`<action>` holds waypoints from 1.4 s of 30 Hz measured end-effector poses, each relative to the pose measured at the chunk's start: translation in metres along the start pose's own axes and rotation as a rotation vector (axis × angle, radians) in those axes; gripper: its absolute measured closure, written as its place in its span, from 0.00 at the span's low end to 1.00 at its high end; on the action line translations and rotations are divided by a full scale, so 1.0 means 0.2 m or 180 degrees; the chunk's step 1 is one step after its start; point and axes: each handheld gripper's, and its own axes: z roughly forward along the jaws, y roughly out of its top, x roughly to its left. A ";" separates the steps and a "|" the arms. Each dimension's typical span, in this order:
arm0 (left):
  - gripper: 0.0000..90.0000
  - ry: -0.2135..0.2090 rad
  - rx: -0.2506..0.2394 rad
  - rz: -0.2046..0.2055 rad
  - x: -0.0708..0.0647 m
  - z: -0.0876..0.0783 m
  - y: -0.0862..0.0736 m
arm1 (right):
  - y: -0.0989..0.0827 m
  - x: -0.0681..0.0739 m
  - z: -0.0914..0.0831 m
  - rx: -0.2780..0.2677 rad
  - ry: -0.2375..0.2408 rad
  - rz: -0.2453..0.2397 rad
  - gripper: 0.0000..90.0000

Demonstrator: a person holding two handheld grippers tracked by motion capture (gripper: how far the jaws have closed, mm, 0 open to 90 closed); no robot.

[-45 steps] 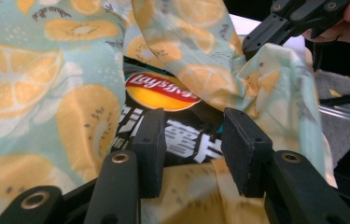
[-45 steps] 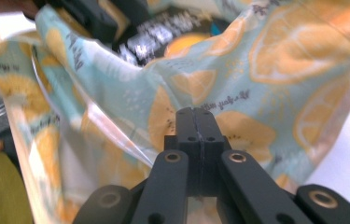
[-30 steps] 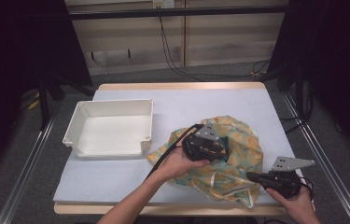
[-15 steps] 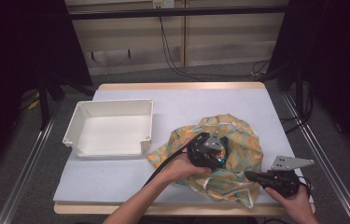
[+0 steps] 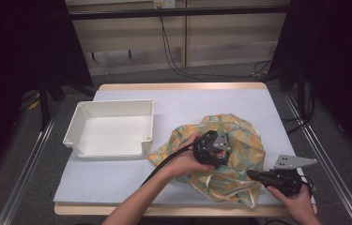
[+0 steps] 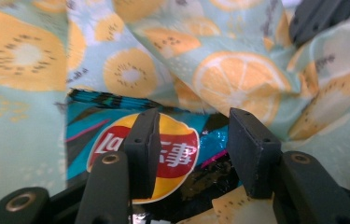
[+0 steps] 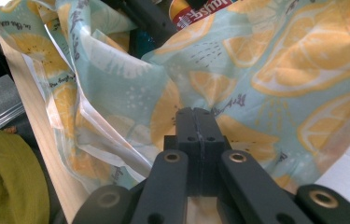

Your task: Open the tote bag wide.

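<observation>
White padding covers the counter, where the left hand-held gripper, jaws parted and just closing slightly, hovers over a crisp packet inside the citrus-print bag. At four o'clock, the right hand-held gripper clamps the bag's cloth; a white tray sits at nine o'clock.

My left gripper angled forward and down at mid-bench, jaws apart and just closing a little, left forearm reaching in from the bottom edge, my right gripper low at the near right, pointing left, jaws pressed together
</observation>
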 end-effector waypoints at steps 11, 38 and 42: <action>0.51 -0.0119 0.0099 0.0059 -0.01 0.06 -0.03 | 0.00 -0.01 0.00 -0.0012 -0.0011 0.0024 1.00; 0.31 -0.0138 0.0280 0.0445 -0.12 0.11 -0.02 | -0.01 -0.01 0.00 0.0007 0.0007 0.0021 1.00; 0.33 -0.0032 0.0306 0.0473 -0.12 0.13 -0.02 | -0.01 -0.01 0.01 0.0019 0.0002 0.0017 1.00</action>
